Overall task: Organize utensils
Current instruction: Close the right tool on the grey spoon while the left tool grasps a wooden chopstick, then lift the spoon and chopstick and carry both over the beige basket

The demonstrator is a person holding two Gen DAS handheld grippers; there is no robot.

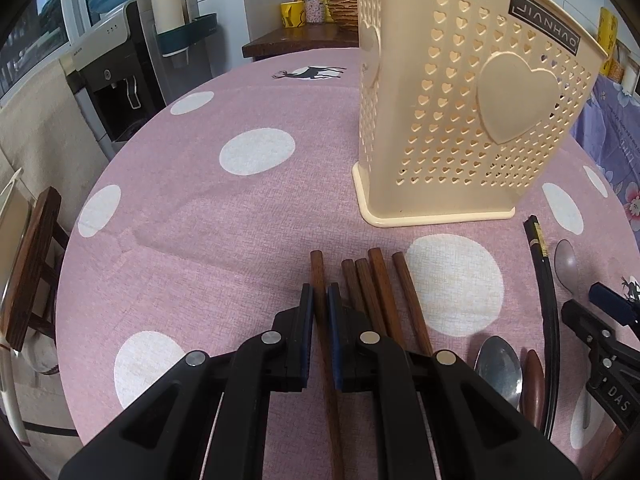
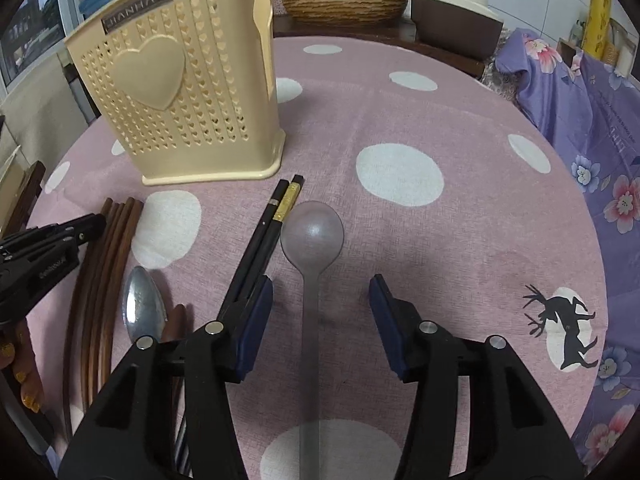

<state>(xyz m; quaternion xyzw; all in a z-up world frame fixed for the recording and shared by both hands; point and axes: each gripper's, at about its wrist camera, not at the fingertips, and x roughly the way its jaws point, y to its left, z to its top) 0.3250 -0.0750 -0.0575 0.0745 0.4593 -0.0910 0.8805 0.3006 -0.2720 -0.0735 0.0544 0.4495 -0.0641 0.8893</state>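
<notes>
A cream perforated utensil holder [image 1: 460,92] stands upright on the pink dotted tablecloth; it also shows in the right wrist view [image 2: 188,92]. My left gripper [image 1: 320,300] is shut on one brown wooden chopstick [image 1: 320,276] lying on the cloth. Several more brown chopsticks [image 1: 380,292] lie just right of it. My right gripper [image 2: 320,300] is open, its jaws on either side of the handle of a translucent grey spoon [image 2: 312,236]. Black chopsticks [image 2: 272,220] lie against its left finger. A metal spoon [image 2: 142,308] and a brown wooden spoon [image 1: 534,380] lie between the grippers.
The round table's edge [image 1: 80,280] drops off at left, with a wooden chair [image 1: 28,276] beside it. A purple floral cloth [image 2: 592,128] lies to the right. A wicker basket [image 2: 344,0] and a side counter stand behind the table.
</notes>
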